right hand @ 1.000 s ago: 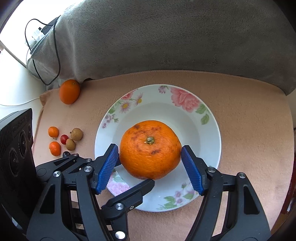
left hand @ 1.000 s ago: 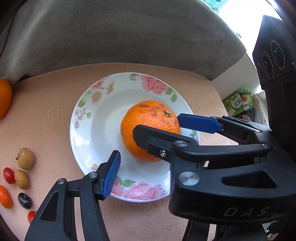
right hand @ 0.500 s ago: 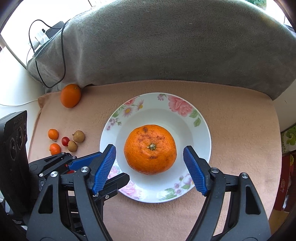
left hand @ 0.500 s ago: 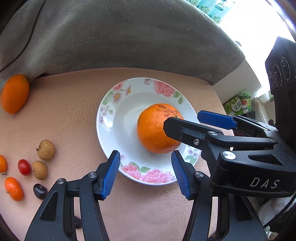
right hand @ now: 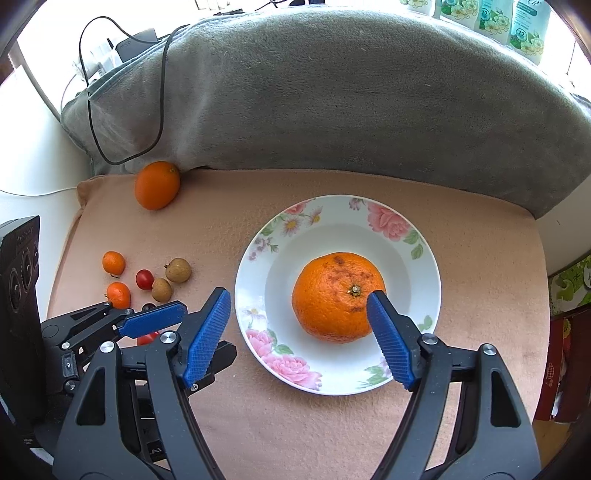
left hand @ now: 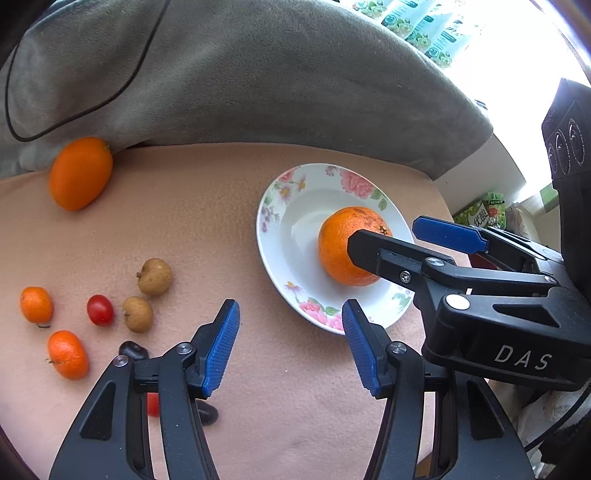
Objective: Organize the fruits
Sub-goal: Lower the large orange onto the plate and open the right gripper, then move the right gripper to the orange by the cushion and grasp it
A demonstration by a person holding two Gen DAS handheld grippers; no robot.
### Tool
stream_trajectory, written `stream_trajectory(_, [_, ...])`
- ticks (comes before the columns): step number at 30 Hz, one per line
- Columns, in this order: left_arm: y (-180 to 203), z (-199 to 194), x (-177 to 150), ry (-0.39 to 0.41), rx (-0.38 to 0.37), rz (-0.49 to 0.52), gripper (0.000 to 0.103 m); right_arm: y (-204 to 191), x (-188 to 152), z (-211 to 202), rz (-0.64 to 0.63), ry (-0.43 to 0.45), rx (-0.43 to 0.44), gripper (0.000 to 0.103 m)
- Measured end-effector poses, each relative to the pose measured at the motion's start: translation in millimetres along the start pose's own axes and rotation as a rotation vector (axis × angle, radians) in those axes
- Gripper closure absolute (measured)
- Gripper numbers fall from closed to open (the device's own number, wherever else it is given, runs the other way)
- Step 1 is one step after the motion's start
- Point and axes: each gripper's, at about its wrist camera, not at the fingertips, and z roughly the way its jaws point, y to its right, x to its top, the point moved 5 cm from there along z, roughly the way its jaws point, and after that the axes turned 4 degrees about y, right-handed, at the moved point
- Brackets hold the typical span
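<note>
A peach-coloured cloth (right hand: pixel 332 424) covers the counter across the lower half of the frame. A grey blanket (right hand: pixel 332 110) is heaped along its far edge, filling the upper centre. A black cable (right hand: pixel 92 122) loops over the blanket at upper left. Bright daylight enters at the top. Green-labelled packages (right hand: pixel 517 26) stand at upper right. A white surface (right hand: pixel 33 155) occupies the left edge.
</note>
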Motion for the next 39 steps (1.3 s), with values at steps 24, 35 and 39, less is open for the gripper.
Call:
stream_trajectory(24, [-99.5,-49.6,-0.9,0.078,0.064,-0.159,0.035,-65.6,22.6,21.6,0.0,-0.014,0.082,0.019])
stream_trajectory(35, [-152.9,-55.2,9.8,0.117,0.074,-0.232,0.035,-85.3,39.5,44.9,0.046,-0.019,0.159,0.018])
stream_trajectory(39, [-171.0,-52.9,16.2,0.131,0.064,-0.24,0.035,-89.4,45.5,58.9,0.115,-0.025,0.202,0.018])
